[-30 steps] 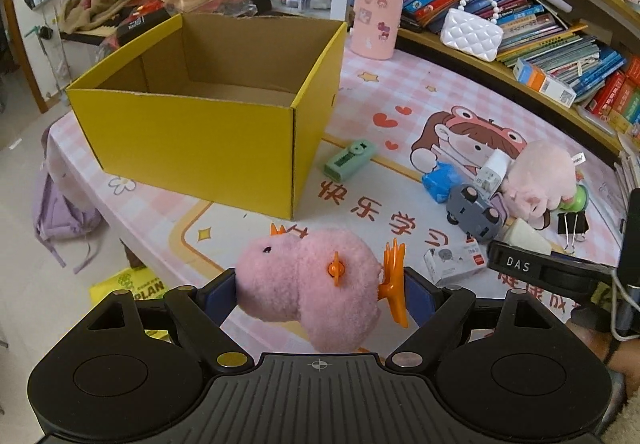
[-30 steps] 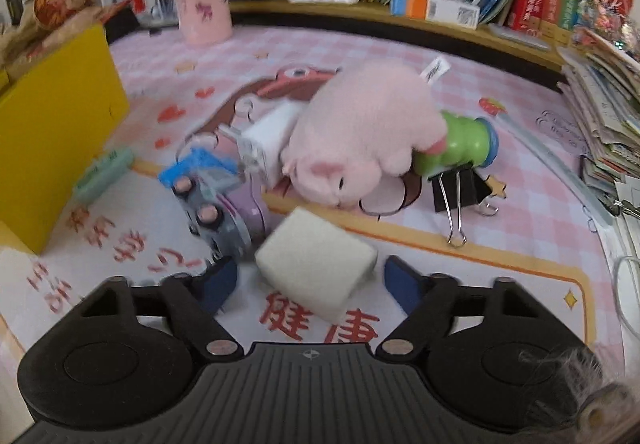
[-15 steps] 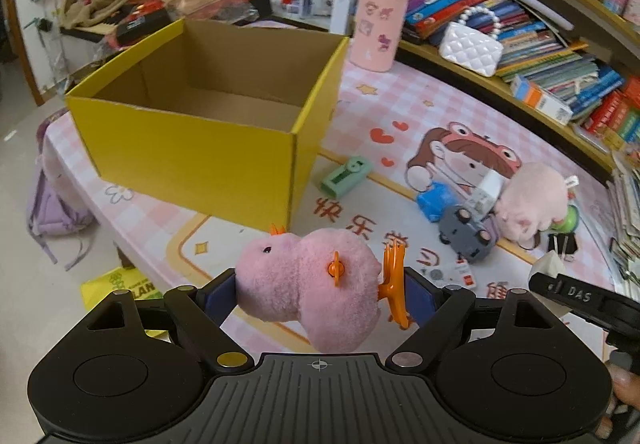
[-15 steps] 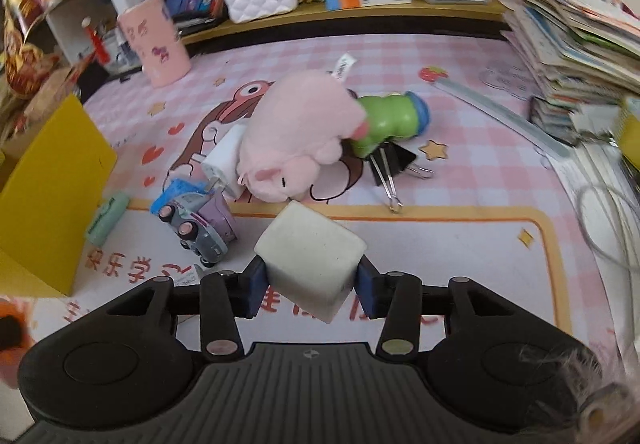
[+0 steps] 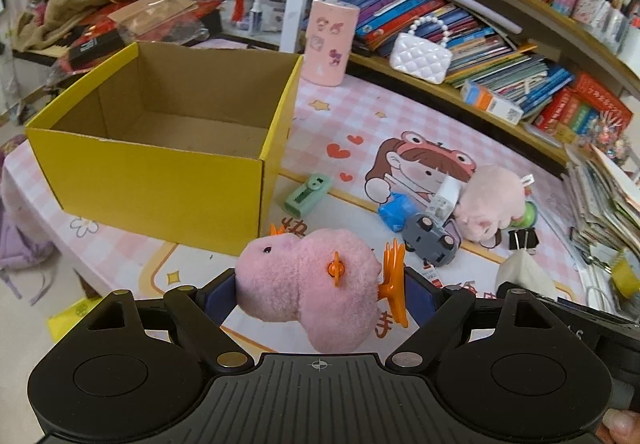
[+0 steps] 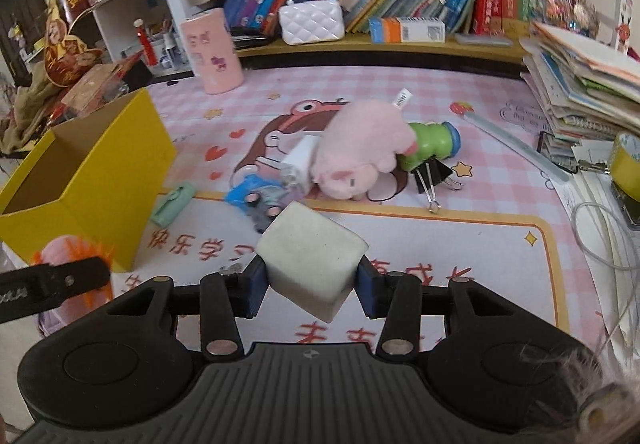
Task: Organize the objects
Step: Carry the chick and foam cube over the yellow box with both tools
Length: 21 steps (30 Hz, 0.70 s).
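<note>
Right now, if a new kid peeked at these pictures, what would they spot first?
Probably the fluffy pink plush with orange spikes, squeezed in the left gripper near the camera. Behind it sits the big yellow box, open, nothing visible inside. The right gripper pinches a white foam block above the pink checked mat, where a bigger pink plush lies among small toys.

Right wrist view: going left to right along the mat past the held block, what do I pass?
Yellow box → green stapler → blue toy → pink plush → green bottle → ruler → yellow tape roll.
</note>
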{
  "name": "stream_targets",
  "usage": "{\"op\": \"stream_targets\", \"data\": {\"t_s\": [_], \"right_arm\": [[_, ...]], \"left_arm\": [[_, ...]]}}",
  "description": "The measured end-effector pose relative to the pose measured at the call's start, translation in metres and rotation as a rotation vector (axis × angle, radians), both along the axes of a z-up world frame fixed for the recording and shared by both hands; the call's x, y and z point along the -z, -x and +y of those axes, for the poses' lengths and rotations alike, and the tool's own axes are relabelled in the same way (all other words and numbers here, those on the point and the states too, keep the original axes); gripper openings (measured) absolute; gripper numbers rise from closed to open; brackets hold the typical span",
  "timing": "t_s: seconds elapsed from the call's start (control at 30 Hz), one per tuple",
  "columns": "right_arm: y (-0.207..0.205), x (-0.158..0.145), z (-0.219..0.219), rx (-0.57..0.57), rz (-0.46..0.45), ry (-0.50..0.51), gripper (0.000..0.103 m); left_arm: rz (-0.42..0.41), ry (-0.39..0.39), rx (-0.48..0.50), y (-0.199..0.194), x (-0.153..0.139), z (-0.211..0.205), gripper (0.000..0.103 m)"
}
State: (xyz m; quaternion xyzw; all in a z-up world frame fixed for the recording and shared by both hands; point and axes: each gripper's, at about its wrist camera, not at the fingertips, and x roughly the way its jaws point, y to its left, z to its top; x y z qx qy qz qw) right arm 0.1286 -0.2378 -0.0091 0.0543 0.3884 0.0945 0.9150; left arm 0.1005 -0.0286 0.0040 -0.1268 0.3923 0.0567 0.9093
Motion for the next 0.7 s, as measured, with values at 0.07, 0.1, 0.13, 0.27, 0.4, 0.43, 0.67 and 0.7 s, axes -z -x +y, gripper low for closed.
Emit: {"op": "stream_targets", "data": {"t_s": [0.07, 0.1, 0.13, 0.27, 0.4, 0.43, 0.67, 0.7], "right_arm": [[0.008, -0.002, 0.01, 0.009, -0.005, 0.006, 0.043], [0.012, -0.003, 0.016, 0.014, -0.006, 0.007, 0.043], [0.016, -0.004, 0.023, 0.018, -0.007, 0.008, 0.043], [0.034, -0.007, 0.058, 0.019, -0.011, 0.008, 0.043], [0.057, -0.01, 0.1, -0.005, -0.014, 0.018, 0.043], [0.063, -0.011, 0.11, -0.011, -0.017, 0.024, 0.043], [0.108, -0.007, 0.172, -0.036, -0.015, 0.044, 0.043], [0.114, -0.005, 0.18, -0.036, -0.011, 0.042, 0.043]], "left_arm": [[-0.01, 0.004, 0.018, 0.005, -0.001, 0.01, 0.086], [-0.014, 0.006, 0.024, 0.008, -0.001, 0.015, 0.086], [-0.018, 0.006, 0.029, 0.012, -0.002, 0.022, 0.086], [-0.033, 0.006, 0.035, 0.031, -0.003, 0.058, 0.086], [-0.038, 0.016, 0.025, 0.051, -0.006, 0.097, 0.086], [-0.041, 0.018, 0.025, 0.056, -0.007, 0.104, 0.086], [-0.042, 0.015, 0.054, 0.089, -0.004, 0.154, 0.086], [-0.04, 0.013, 0.06, 0.093, -0.003, 0.159, 0.086]]}}
